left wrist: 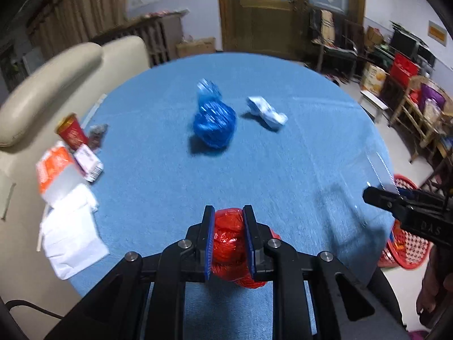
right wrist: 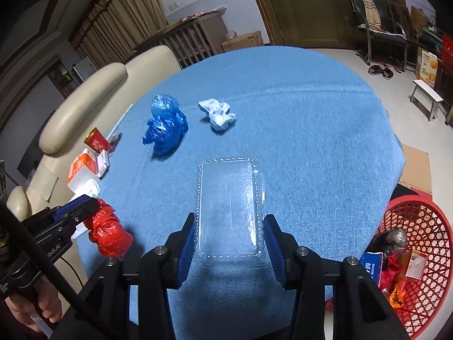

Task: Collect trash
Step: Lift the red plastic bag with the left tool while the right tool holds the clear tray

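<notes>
My left gripper (left wrist: 228, 212) is shut on a crumpled red plastic bag (left wrist: 229, 243), held just above the blue tablecloth (left wrist: 283, 170); the bag also shows in the right wrist view (right wrist: 109, 233). My right gripper (right wrist: 230, 222) is shut on a clear plastic clamshell box (right wrist: 229, 206), gripped by its long sides. A crumpled blue plastic bag (left wrist: 213, 123) and a wad of white paper (left wrist: 267, 112) lie farther out on the table, also in the right wrist view as the blue bag (right wrist: 165, 126) and the white wad (right wrist: 218, 113).
A red mesh basket (right wrist: 424, 235) with trash in it stands on the floor at the table's right. At the left edge lie a red cup (left wrist: 72, 133), small cartons (left wrist: 56, 170) and white paper (left wrist: 72, 232). A cream sofa (left wrist: 48, 85) borders the left.
</notes>
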Tool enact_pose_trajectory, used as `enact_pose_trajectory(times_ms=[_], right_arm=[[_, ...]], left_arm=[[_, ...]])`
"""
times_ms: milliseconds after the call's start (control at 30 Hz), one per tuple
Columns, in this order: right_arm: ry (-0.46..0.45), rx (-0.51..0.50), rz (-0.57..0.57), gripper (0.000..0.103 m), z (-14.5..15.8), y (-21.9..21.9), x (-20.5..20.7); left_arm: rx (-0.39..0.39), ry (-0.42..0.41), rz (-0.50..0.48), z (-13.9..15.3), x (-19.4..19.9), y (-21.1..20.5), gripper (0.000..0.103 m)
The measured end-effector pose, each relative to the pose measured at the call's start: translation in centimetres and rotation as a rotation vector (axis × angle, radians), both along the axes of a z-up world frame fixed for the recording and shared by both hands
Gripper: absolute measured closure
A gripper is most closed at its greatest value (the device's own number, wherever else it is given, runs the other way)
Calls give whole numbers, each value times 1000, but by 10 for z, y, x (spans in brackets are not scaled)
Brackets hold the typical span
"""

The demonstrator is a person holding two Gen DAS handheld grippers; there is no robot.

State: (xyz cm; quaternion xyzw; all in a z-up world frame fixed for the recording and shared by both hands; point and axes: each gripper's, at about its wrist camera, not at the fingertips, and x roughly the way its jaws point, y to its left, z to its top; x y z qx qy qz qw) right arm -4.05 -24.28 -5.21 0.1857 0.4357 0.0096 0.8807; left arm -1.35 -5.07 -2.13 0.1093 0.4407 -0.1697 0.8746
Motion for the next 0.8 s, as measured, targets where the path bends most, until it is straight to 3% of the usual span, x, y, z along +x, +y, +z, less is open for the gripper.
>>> enact_pose_trajectory(times_ms=[133,200,300,500,800], right_arm=[[21,0,2,54,-7,1,2],[20,-4,6,54,-7,3,3],[17,-7,10,54,-7,4,3],[8,-3,5,54,-5,3,3],[7,-7,10,54,-3,3,1]], left_arm=[[-65,76,-9,-11,8,10,78],[-96,98,7,-13,12,18,59],[-139,84,44,-7,14,34,42],[-156,80,60,1,10,46,37],[-139,159,32,-21,6,19,36]])
